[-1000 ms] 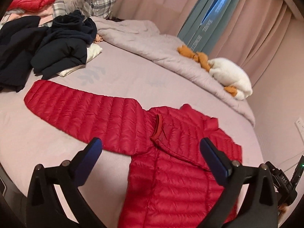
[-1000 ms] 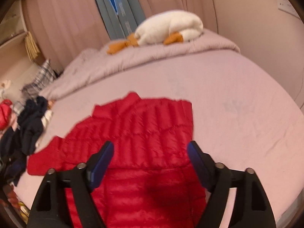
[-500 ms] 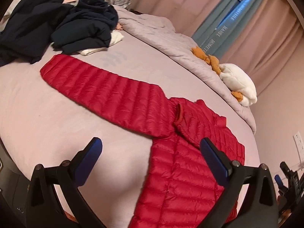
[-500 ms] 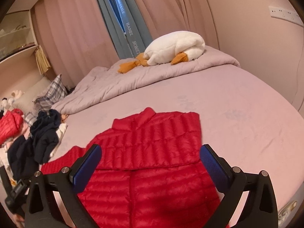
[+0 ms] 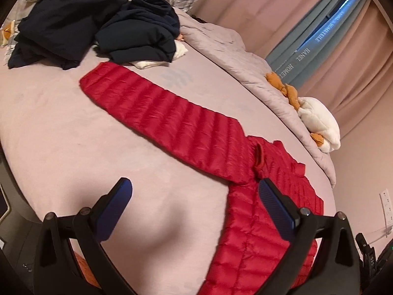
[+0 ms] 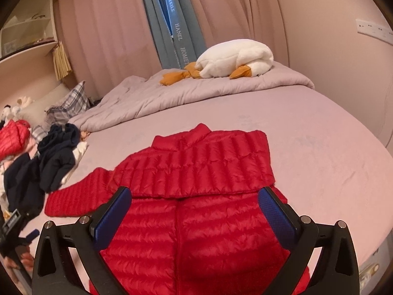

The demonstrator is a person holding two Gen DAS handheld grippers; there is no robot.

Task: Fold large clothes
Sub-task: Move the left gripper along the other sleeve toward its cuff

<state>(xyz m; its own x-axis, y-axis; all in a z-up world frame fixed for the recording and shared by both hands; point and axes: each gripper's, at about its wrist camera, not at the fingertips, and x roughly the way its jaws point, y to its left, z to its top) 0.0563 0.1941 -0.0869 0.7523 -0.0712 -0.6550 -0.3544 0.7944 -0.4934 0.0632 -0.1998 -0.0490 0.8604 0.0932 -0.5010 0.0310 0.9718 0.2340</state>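
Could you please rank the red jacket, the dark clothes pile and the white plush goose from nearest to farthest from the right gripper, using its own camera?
1. Red jacket, just beyond the right gripper.
2. Dark clothes pile, farther left.
3. White plush goose, far end, on the quilt.

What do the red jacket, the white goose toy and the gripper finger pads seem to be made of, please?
Red jacket: thin quilted puffer shell, probably nylon or polyester, judging by its slight sheen and stitched horizontal channels.
White goose toy: soft plush with a fuzzy matte pile.
Right gripper finger pads: blue, finely dimpled, likely rubber or textured plastic.
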